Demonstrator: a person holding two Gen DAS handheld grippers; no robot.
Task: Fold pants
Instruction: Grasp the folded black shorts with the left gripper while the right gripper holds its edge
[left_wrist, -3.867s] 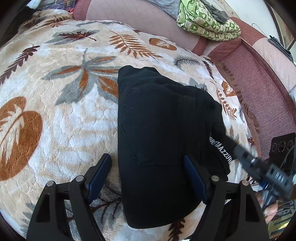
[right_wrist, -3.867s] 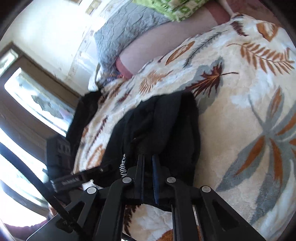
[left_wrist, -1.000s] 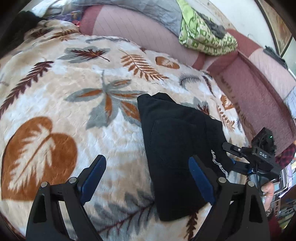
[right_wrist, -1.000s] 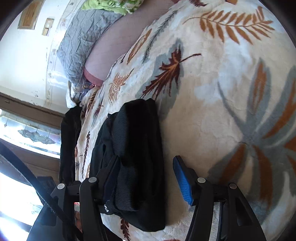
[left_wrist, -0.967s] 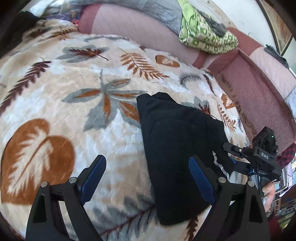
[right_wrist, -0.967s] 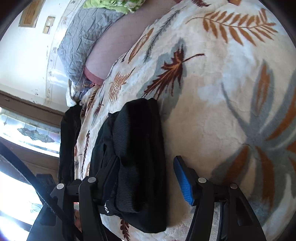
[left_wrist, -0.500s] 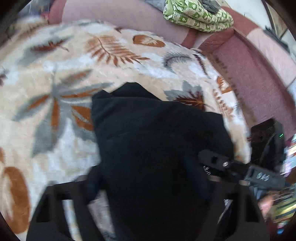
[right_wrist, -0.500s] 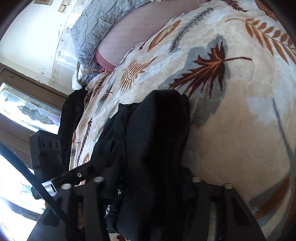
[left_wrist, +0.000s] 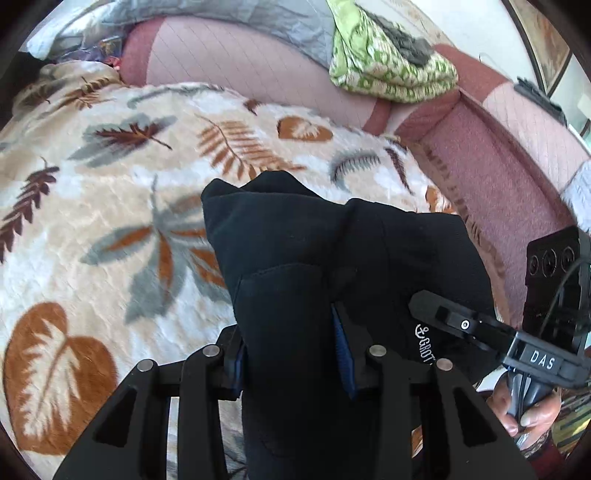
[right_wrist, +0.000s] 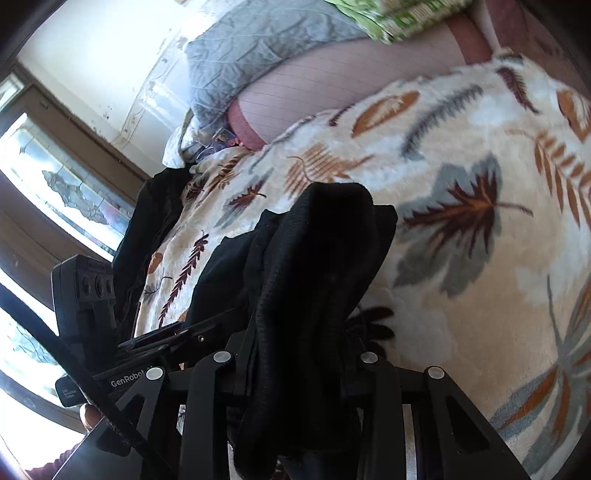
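Both the left gripper (left_wrist: 291, 354) and right gripper (right_wrist: 295, 354), marked "DAS" and "GenRobot", are closing on black pants (left_wrist: 314, 266) printed "GROT…".

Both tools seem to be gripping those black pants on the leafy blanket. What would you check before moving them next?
1. Left tool has pants between its jaws, which are closing: ok.
2. Right tool likewise has cloth between closing jaws: ok.
3. Grip firm enough to lift: cannot tell.
4. Blanket pinched along with the pants: cannot tell.
5. Blanket beyond the pants bare for laying them down: ok.
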